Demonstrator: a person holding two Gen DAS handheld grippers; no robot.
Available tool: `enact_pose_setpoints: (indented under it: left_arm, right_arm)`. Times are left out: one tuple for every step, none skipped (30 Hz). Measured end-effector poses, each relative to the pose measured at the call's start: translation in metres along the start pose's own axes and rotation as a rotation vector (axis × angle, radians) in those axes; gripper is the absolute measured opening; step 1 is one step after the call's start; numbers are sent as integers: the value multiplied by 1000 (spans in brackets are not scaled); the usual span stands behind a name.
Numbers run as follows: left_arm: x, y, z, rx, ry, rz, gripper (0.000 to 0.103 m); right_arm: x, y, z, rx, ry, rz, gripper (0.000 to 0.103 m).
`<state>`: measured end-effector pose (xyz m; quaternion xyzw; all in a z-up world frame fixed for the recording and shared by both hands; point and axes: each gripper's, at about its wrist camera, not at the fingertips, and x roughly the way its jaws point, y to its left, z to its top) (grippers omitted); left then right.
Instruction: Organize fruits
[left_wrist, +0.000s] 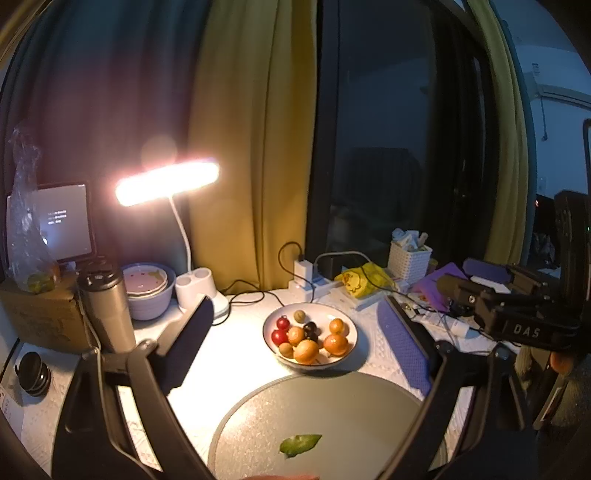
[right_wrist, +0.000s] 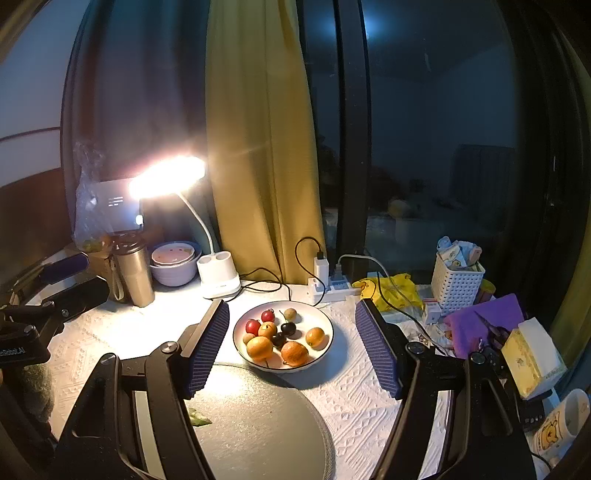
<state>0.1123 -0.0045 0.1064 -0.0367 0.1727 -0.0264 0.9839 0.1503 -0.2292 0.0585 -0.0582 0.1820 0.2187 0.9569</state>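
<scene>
Grey round plate (left_wrist: 332, 413) bottom centre holds leaf (left_wrist: 299, 444); fruit bowl (right_wrist: 325, 321) mid-frame; my left gripper (left_wrist: 295, 339) and right gripper (right_wrist: 291, 347) both released, holding nothing

Dim room, glaring desk lamp (left_wrist: 168, 182), heavy fisheye edge distortion.

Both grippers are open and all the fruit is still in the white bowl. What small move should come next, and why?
Probably ease the right hand-held gripper forward and down over the near orange fruit in the white bowl. Its jaws are open, nothing is held, and the gray round tray holds only a green leaf.
</scene>
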Motion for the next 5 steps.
enact_pose_setpoints:
  left_arm:
    - [2, 1, 0, -1, 1, 0, 91]
    - [4, 2, 0, -2, 3, 2, 91]
    - [7, 3, 0, -4, 6, 5, 91]
    - [10, 5, -1, -7, 14, 7, 91]
    - [14, 8, -2, -14, 24, 8, 91]
  right_arm:
    - [2, -1, 0, 1, 1, 0, 74]
    - [3, -1, 1, 2, 3, -1, 74]
    - [5, -2, 1, 2, 7, -2, 74]
    - [9, -3, 2, 3, 11, -3, 74]
    - [11, -3, 2, 3, 14, -4, 74]
